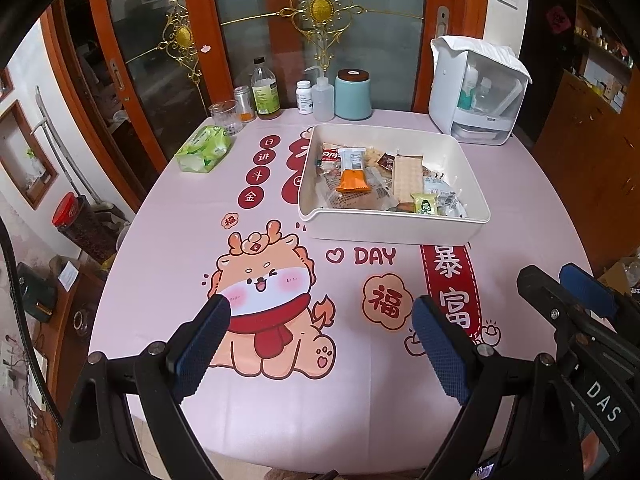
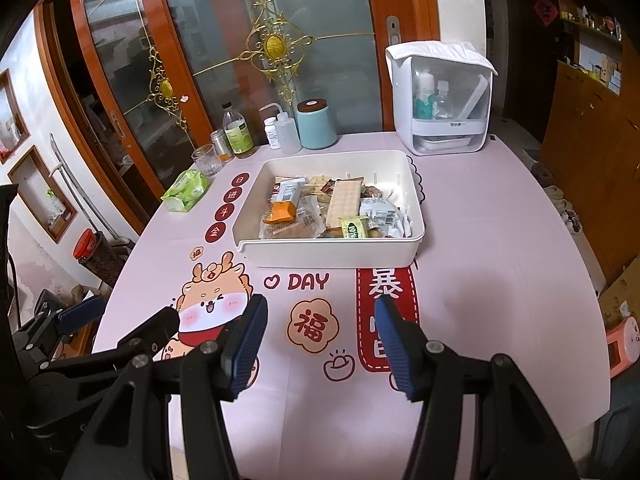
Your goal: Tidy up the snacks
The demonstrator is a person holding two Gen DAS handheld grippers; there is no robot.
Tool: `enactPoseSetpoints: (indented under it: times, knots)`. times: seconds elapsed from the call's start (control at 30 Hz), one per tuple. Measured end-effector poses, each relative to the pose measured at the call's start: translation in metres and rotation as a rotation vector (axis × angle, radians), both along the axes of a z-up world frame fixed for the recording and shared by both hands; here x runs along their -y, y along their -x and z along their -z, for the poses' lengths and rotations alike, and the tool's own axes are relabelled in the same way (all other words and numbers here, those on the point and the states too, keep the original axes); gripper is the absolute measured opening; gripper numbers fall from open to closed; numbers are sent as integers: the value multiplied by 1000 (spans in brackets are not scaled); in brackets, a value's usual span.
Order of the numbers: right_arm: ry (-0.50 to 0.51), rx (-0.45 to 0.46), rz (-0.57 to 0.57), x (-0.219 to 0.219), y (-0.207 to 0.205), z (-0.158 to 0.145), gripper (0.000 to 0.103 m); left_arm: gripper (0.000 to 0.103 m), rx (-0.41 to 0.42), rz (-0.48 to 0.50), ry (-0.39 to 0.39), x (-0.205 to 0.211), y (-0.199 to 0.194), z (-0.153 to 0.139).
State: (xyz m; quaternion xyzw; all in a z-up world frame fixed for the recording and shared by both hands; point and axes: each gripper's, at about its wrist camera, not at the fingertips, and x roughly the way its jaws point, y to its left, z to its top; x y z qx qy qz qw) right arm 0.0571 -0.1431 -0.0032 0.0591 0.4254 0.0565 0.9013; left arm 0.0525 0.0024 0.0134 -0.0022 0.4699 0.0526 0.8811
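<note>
A white tray [image 1: 394, 224] sits on the pink surface [image 1: 168, 264], toward the far right part and well away from the near edge. The tray is full of snacks [image 2: 332, 208]. On the left side of the pile lies an orange packet [image 1: 352, 182] on top of a clear bag with a bun [image 2: 294, 226] inside. A long pale cracker pack [image 1: 407, 176] lies in the middle. At the front wall of the tray is a small green packet [image 1: 424, 203], with white wrapped sweets [image 2: 384, 216] beside it on the right.

Along the far edge stand a glass cup [image 1: 225, 117], a brown bottle [image 1: 264, 90], a small white pill bottle [image 1: 304, 97], a clear squeeze bottle [image 1: 322, 98] and a blue jar with a dark lid [image 1: 353, 94]. At the far right corner is a white box with a clear front [image 1: 476, 92], and bottles show inside it. A green tissue pack [image 1: 204, 149] lies near the far left corner.

The left tongs [image 1: 320, 340] are wide apart and hold nothing, above the near edge. The right tongs [image 2: 320, 344] are also wide apart and hold nothing, just beside them.
</note>
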Motion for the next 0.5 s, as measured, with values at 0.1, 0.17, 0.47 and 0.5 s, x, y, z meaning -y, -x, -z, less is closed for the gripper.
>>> enactPoseSetpoints:
  times: [0.1, 0.17, 0.47, 0.5]
  knots:
    - [0, 0, 2, 0, 0, 0, 56, 91, 1, -1, -3, 1, 1, 0]
    - [-1, 0, 2, 0, 0, 0, 57, 91, 1, -1, -3, 1, 1, -1]
    - [-11, 6, -1, 2, -3, 0, 56, 91, 6, -3, -9, 2, 0, -2]
    - [-12, 8, -2, 2, -4, -1, 56, 91, 6, -5, -10, 2, -1, -2]
